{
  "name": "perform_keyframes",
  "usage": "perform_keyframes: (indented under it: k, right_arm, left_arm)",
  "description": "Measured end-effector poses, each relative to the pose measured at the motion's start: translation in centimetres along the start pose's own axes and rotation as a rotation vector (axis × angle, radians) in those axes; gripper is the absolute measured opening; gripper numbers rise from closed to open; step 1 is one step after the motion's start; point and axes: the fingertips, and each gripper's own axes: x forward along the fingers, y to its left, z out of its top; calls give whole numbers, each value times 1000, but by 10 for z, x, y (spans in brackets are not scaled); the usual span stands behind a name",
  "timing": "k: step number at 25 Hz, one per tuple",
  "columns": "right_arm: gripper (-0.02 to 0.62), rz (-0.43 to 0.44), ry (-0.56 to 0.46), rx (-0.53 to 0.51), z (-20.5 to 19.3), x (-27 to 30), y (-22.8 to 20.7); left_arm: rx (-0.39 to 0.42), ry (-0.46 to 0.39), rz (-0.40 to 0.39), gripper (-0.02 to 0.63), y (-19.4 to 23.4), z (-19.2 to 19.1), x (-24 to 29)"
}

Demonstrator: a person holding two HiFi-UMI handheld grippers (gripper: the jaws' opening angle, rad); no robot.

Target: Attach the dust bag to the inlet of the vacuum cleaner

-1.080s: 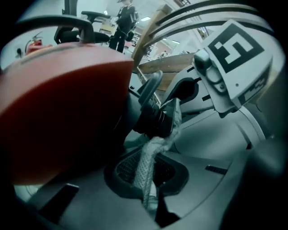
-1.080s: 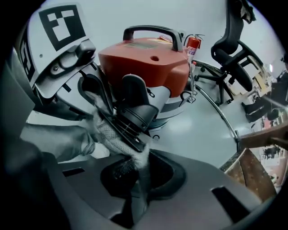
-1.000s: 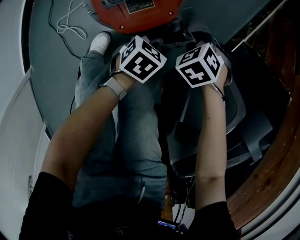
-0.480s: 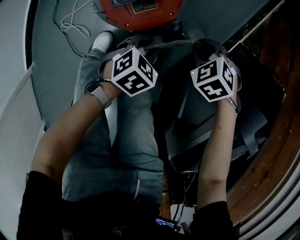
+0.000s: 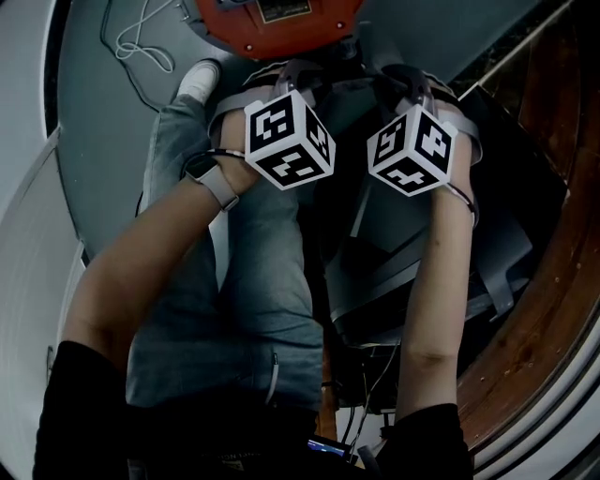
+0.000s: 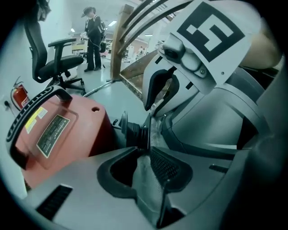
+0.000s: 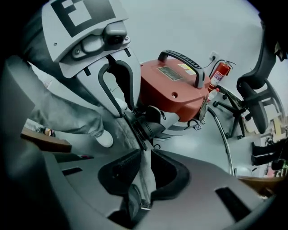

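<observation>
In the head view my two marker cubes [image 5: 289, 139] are covering my jaws and the dust bag [image 6: 145, 179] pinched in them, while the top edge is cutting off most of the red vacuum cleaner [image 5: 279, 21]. Along my left gripper [image 6: 146, 152] and my right gripper [image 7: 144, 155] I am seeing only a strip of grey cloth, and the bag's collar is blocking the inlet [image 6: 134, 134] mouth. The vacuum's label [image 6: 51, 133] is showing print too small to read.
</observation>
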Motion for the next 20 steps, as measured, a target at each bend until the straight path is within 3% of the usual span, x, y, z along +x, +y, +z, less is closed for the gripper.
perform_keyframes:
  k: [10, 20]
  right_arm:
    - [43, -11, 3, -148, 7, 13, 0]
    - [38, -35, -3, -180, 30, 10, -7]
  left_arm:
    - [-19, 3, 29, 48, 2, -2, 17]
    - [-58, 0, 62, 25, 7, -10, 11]
